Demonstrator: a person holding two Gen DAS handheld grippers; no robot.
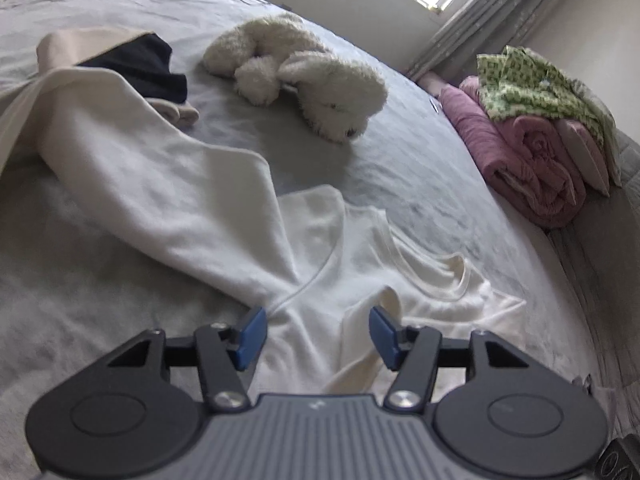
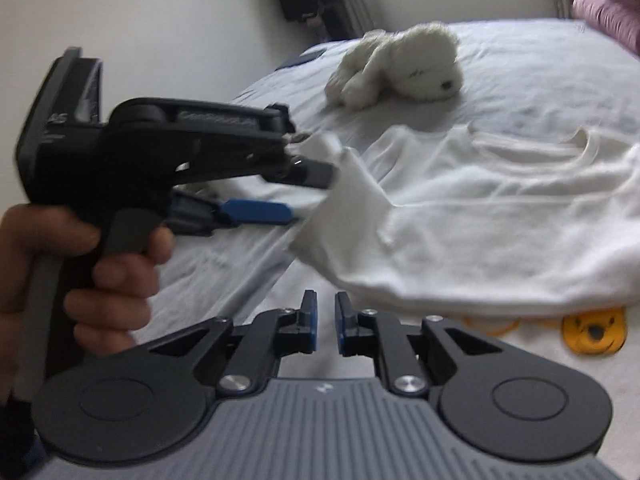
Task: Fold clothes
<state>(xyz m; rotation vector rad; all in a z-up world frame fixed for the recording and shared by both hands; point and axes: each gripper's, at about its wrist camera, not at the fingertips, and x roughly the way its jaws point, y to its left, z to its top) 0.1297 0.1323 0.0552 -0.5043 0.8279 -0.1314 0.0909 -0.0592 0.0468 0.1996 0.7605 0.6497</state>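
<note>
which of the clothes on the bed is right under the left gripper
The white t-shirt, spread on the grey bed between the left gripper's open fingers. The black garment and beige garment lie farther back beside the plush toy.

**Not much to read here**

We can only make out "AS" in pale letters on the black body of the left gripper [image 2: 310,188], seen from the right wrist view. A small pale logo mark sits on each gripper's ribbed grey housing, but we can't read it as text.
</note>
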